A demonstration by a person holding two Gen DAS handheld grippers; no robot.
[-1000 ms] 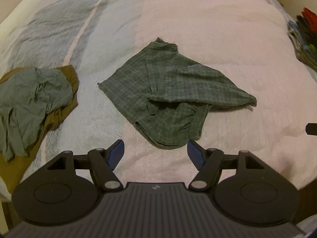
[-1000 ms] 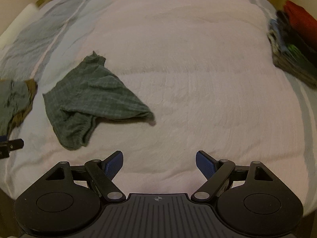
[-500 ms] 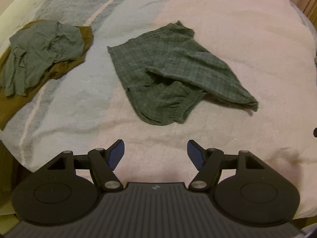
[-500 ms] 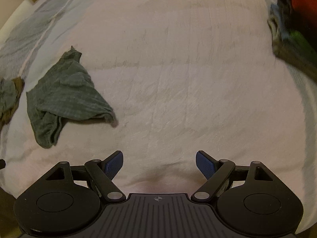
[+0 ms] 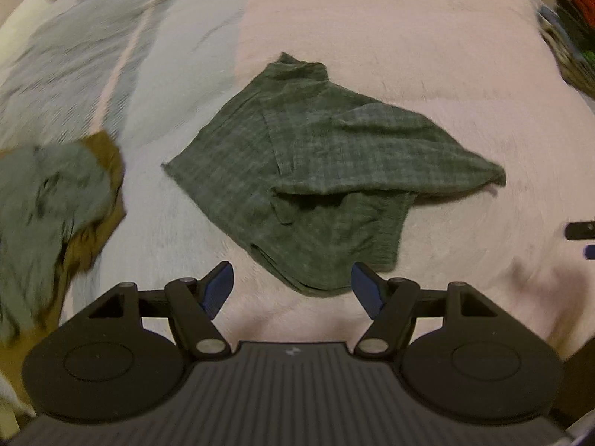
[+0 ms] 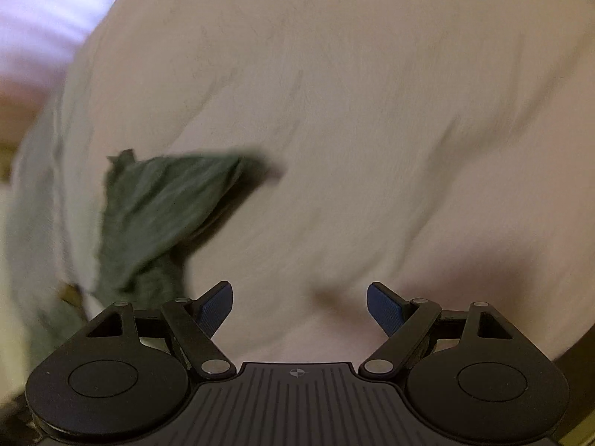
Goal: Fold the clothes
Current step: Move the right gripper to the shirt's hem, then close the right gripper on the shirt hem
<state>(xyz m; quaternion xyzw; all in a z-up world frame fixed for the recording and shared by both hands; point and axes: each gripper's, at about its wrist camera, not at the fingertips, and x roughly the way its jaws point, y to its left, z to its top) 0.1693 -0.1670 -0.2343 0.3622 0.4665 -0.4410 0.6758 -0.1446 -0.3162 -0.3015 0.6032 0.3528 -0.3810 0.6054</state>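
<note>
A green plaid shirt (image 5: 316, 182) lies crumpled and partly folded over itself on the pink bed cover (image 5: 390, 44). My left gripper (image 5: 292, 290) is open and empty, just in front of the shirt's near hem. The right wrist view is blurred; the shirt (image 6: 160, 208) shows at its left. My right gripper (image 6: 299, 308) is open and empty over bare cover to the right of the shirt. A bit of the right gripper (image 5: 582, 230) shows at the right edge of the left wrist view.
A heap of grey-green and brown clothes (image 5: 48, 204) lies at the left on the blue-grey striped part of the cover. A stack of colourful clothes (image 5: 572, 26) sits at the far right edge. A pillow (image 5: 22, 15) is at the far left.
The left gripper has swung back and closer toward the shirt's near hem. The right gripper has moved fast, low and leftward toward the shirt; its view is now blurred. Both stay open.
</note>
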